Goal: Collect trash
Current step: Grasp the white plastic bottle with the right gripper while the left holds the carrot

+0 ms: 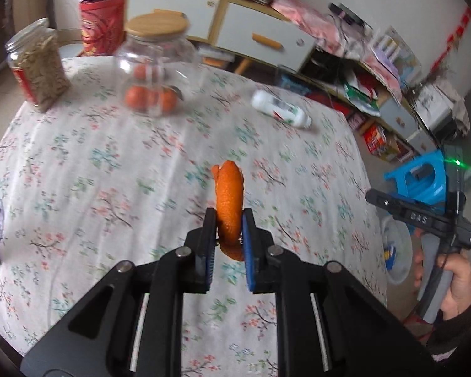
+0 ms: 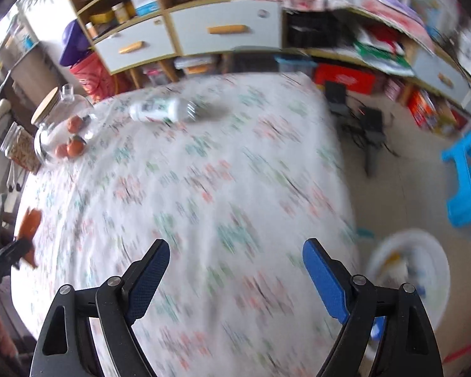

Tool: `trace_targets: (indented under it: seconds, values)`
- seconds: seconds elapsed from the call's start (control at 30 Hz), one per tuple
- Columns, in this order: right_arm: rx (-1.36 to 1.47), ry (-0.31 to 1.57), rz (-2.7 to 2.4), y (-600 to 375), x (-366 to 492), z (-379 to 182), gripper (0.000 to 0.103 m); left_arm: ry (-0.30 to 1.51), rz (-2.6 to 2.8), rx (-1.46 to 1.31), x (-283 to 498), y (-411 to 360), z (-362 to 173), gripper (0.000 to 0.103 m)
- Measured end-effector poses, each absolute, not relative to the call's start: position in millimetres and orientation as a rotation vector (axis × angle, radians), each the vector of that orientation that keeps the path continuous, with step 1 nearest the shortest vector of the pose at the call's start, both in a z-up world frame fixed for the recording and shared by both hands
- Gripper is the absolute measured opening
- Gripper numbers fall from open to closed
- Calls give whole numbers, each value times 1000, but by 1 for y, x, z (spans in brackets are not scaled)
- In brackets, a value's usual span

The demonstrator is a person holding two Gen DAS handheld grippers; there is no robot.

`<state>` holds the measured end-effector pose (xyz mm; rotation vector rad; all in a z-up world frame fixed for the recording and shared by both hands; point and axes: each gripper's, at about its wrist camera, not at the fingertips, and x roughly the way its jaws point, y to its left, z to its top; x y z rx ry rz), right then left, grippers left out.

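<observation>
Above the floral tablecloth, the left gripper pinches an upright orange peel between its pads, while the right gripper gapes wide, empty.

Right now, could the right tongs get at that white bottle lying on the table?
Probably yes. The right tongs are open and empty, and only bare tablecloth lies between them and the bottle, which lies apart from the jar.

Left wrist view looking steeply down along its fingers, close above the floral tablecloth, shelving across the frame top, right wrist view likewise angled down, blurred, both sharing the glass jar and white bottle.
</observation>
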<state>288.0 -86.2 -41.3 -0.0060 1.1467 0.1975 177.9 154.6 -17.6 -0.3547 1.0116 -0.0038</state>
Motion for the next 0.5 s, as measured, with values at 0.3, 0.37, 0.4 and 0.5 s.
trace_targets:
  seconds: [0.3, 0.37, 0.4, 0.5]
  values:
    - [-289, 1070, 293, 15, 380, -60, 88, 1015, 72, -437, 185, 202, -29, 17]
    - [-339, 1047, 293, 30, 398, -65, 88, 1021, 83, -438, 186, 208, -32, 17]
    - [-350, 1035, 295, 35, 405, -67, 88, 1024, 93, -444, 187, 212, -35, 17]
    - [-376, 1024, 313, 49, 427, -76, 88, 1034, 102, -466, 189, 219, -38, 17]
